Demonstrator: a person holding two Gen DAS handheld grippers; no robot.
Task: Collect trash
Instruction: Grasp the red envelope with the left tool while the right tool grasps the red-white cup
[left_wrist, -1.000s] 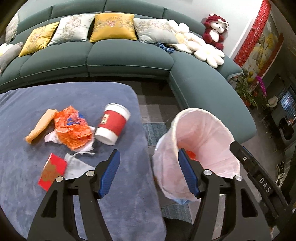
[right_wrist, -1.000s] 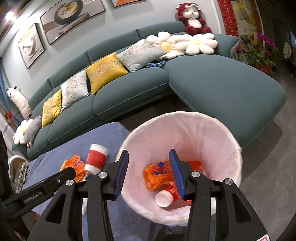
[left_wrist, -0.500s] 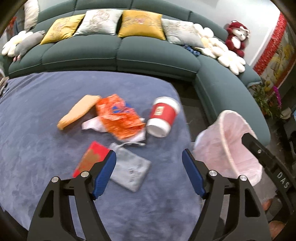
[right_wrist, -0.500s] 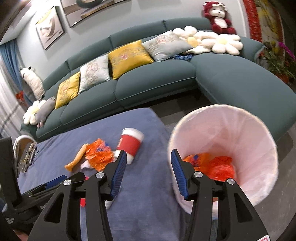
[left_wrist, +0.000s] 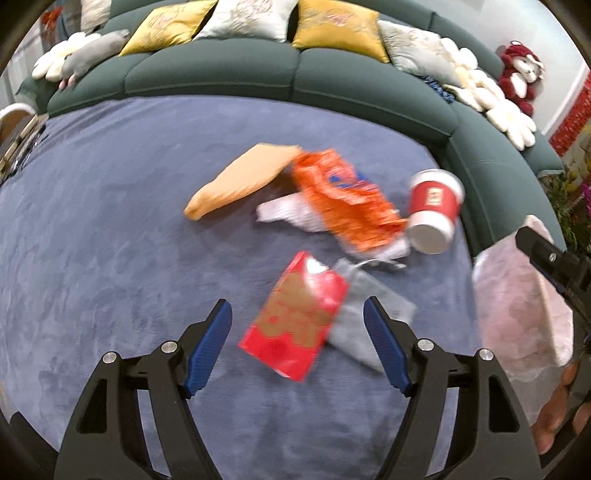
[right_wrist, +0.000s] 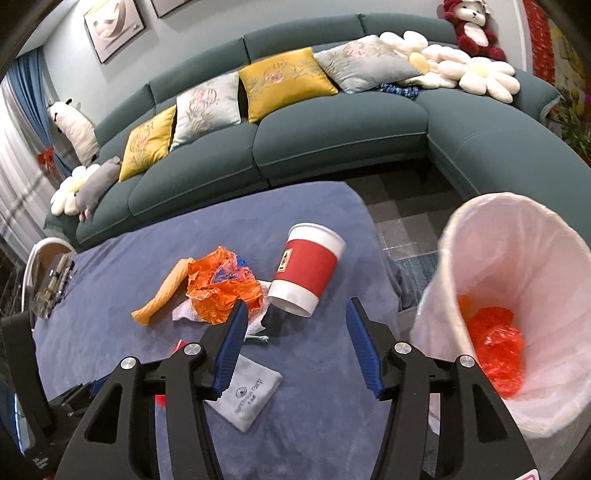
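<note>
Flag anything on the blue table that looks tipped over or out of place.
The red paper cup with white rims lies tipped on its side at the blue table's edge, beside the crumpled orange plastic wrapper. Litter is scattered; nothing looks spilled.

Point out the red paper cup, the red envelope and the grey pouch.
red paper cup (right_wrist: 308, 271), right wrist view, on its red sleeve.
red envelope (left_wrist: 299, 317), left wrist view, on the gold print at its middle.
grey pouch (right_wrist: 251, 397), right wrist view, on the printed face of the cloth.
</note>
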